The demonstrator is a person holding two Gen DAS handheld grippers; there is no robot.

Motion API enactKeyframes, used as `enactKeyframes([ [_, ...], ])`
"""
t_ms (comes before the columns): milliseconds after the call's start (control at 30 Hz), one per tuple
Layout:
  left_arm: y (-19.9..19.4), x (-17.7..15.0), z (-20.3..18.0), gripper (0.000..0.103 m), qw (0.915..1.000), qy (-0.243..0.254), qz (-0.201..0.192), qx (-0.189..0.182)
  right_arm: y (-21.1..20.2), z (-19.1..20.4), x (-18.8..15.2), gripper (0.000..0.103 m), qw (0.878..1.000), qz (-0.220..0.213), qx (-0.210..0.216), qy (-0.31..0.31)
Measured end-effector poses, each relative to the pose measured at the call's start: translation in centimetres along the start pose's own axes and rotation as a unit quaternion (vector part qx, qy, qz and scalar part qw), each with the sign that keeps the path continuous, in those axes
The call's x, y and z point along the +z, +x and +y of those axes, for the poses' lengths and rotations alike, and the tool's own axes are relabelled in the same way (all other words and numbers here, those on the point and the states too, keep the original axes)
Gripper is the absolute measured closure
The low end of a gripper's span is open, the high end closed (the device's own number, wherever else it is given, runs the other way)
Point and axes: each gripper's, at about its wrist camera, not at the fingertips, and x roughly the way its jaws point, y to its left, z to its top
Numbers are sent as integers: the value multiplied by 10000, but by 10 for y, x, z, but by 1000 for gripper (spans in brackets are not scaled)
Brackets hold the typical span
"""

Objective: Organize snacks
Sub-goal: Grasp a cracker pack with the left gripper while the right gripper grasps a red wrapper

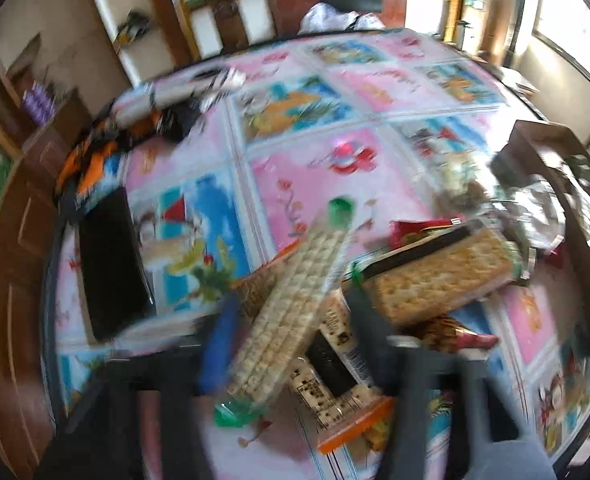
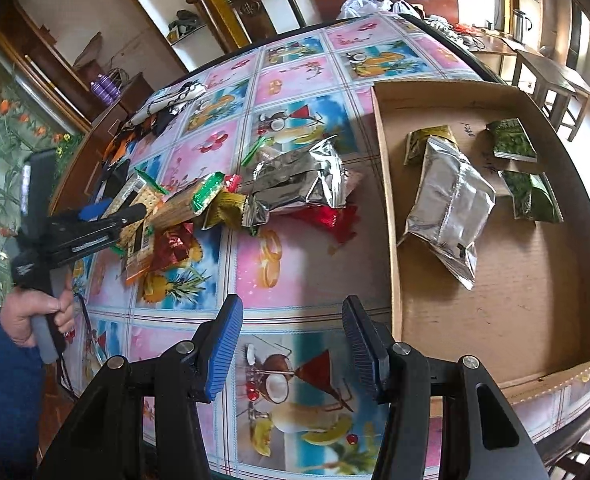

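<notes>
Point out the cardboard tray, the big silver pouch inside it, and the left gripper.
cardboard tray [image 2: 387,184], right wrist view, left wall.
silver pouch [image 2: 449,204], right wrist view, middle of its face.
left gripper [image 2: 135,216], right wrist view, between fingertips.

Pink-and-blue fruit-patterned tablecloth [image 2: 295,264]; brown cardboard tray [image 2: 535,300]; silver foil pouch [image 2: 451,200]; 2 green packets [image 2: 513,140].
</notes>
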Motion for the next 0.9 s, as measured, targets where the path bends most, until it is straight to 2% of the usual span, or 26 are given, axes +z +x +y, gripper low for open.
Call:
enactKeyframes([
  [33, 4, -2, 4, 80, 9998, -185, 48, -85, 0, 0, 0, 47, 10000, -1, 20, 7],
  [67, 3, -5, 7, 84, 9994, -330, -27, -131, 1, 1, 1, 47, 10000, 3, 57, 2],
  [267, -16, -38, 7, 85, 9969, -729, -114, -278, 12, 21, 6, 47, 9992, 118, 306, -246],
  [567, -53, -106, -9, 85, 9950, -896, -47, -444, 57, 93, 22, 47, 9916, 409, 669, -1028],
  [800, -63, -125, -10, 84, 9948, -928, 7, -418, 111, 134, 50, 47, 9867, 639, 435, -1429],
  [867, -63, -127, -10, 84, 9949, -919, 9, -422, 122, 135, 50, 54, 9855, 769, 327, -1476],
  [900, -63, -127, -10, 84, 9949, -913, 11, -433, 130, 133, 48, 68, 9849, 912, 302, -1440],
])
